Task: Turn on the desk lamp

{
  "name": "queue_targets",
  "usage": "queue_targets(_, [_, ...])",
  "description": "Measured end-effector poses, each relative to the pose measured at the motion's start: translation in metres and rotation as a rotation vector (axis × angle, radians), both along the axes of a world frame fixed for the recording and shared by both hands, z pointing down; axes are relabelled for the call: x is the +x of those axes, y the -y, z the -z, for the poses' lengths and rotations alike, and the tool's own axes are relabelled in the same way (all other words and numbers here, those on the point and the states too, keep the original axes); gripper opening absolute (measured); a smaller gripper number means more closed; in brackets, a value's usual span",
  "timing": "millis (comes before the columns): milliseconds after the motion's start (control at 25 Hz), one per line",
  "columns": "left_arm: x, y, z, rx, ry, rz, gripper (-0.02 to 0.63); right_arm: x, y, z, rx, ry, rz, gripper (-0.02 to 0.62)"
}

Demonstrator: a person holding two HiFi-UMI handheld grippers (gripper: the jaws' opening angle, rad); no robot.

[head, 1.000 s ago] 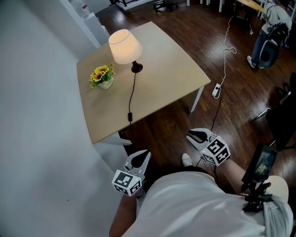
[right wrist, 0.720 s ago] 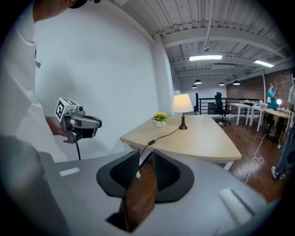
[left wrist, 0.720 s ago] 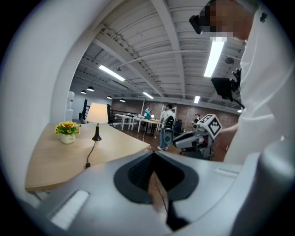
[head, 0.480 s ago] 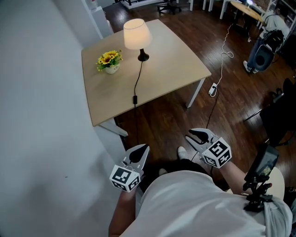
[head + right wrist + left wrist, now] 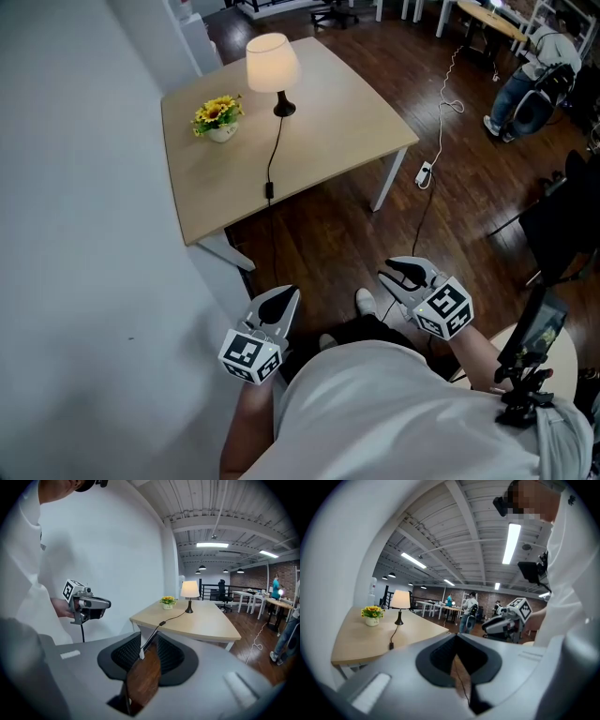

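Desk lamp (image 5: 272, 64) shade glowing at far end of desk (image 5: 328, 122), flowers (image 5: 217, 117) beside it, left gripper (image 5: 287, 298) and right gripper (image 5: 387, 275) both closed, empty, well short of desk

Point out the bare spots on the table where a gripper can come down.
Widest: the table right of the cord. Smaller: between the cord and wall edge, nearer than the flower pot. Crowded: the far end around the lamp.

The desk lamp (image 5: 272, 64) is cream-shaded (black base), flowers (image 5: 214, 112) yellow, table (image 5: 328, 112) pale wood, floor (image 5: 319, 234) dark brown.
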State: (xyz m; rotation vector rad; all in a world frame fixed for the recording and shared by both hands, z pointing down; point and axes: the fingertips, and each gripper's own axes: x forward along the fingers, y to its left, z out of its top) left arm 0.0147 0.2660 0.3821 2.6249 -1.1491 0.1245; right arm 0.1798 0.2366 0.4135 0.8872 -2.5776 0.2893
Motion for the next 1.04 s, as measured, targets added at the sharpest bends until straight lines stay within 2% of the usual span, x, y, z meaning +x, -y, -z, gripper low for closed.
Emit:
queue_targets(280, [0.001,-0.015,-0.008,-0.020,0.016,-0.016,0.018,0.008,-0.014,-0.007,-0.003,0.007,-0.025,0.095])
queue_targets(1040, [-0.002,-0.024,-0.014,-0.034,0.018,-0.029,0.018,-0.002,-0.027,-0.012,-0.008,-0.034,-0.002,0.095])
